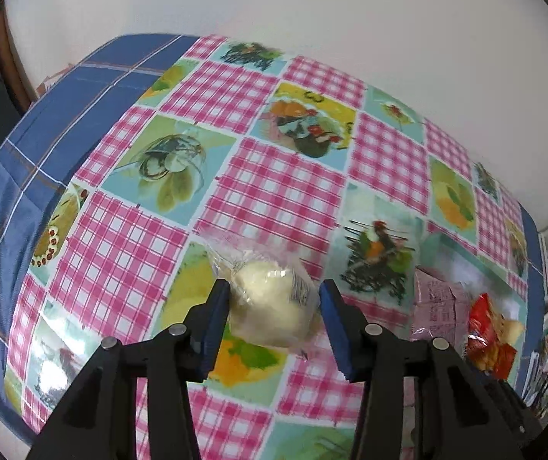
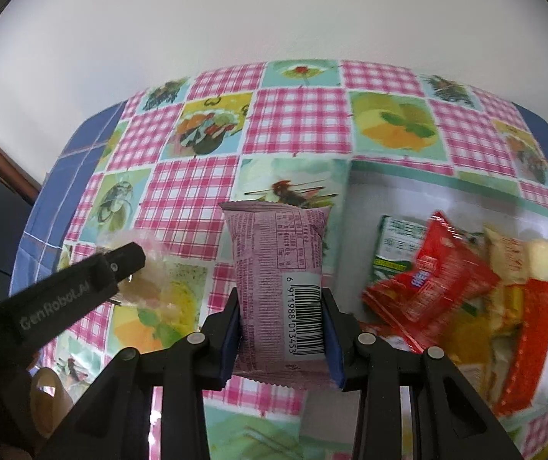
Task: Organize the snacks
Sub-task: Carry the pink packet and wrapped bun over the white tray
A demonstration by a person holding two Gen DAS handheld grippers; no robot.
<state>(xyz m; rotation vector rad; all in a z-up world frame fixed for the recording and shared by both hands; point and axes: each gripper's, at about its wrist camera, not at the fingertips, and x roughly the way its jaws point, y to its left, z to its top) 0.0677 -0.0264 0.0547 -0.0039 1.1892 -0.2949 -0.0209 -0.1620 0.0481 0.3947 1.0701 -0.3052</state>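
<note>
My left gripper (image 1: 274,306) is closed around a pale round bun in clear wrap (image 1: 270,306), just above the patterned tablecloth (image 1: 274,180). My right gripper (image 2: 281,329) is shut on a pink snack packet (image 2: 277,268) with a barcode, held upright over the table. In the right wrist view the left gripper's finger (image 2: 120,264) and the wrapped bun (image 2: 151,280) show at the left. The pink packet also shows in the left wrist view (image 1: 435,303) at the right.
A white tray (image 2: 389,191) at the right holds several snack packets: a red one (image 2: 435,280), a green one (image 2: 396,245) and yellow ones. The same heap shows in the left wrist view (image 1: 492,329). A blue cloth (image 1: 43,134) covers the table's left edge; a white wall stands behind.
</note>
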